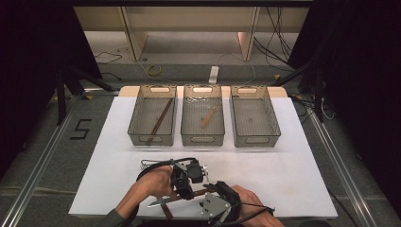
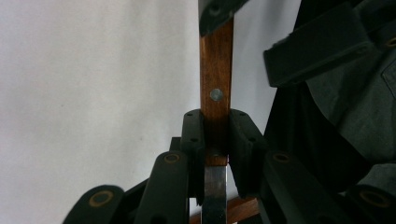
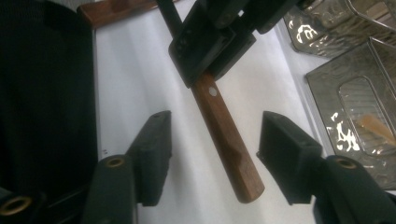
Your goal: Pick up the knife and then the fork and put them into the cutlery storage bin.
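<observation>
A knife with a brown wooden handle (image 3: pixel 226 140) and a steel blade (image 1: pixel 158 202) is held above the white sheet near the table's front edge. My left gripper (image 2: pixel 215 140) is shut on the knife where handle meets blade; it also appears in the high view (image 1: pixel 187 194) and the right gripper view (image 3: pixel 210 42). My right gripper (image 3: pixel 219 156) stands open with the free end of the handle between its jaws, and a gap shows on each side. In the high view the right gripper (image 1: pixel 208 190) sits just right of the left one.
Three metal baskets stand in a row at the back: the left (image 1: pixel 137 120) holds a long brown stick, the middle (image 1: pixel 187 120) a light wooden utensil, the right (image 1: pixel 272 120) looks bare. Another brown wooden piece (image 3: pixel 116 11) lies at the front edge of the white sheet (image 1: pixel 293 170).
</observation>
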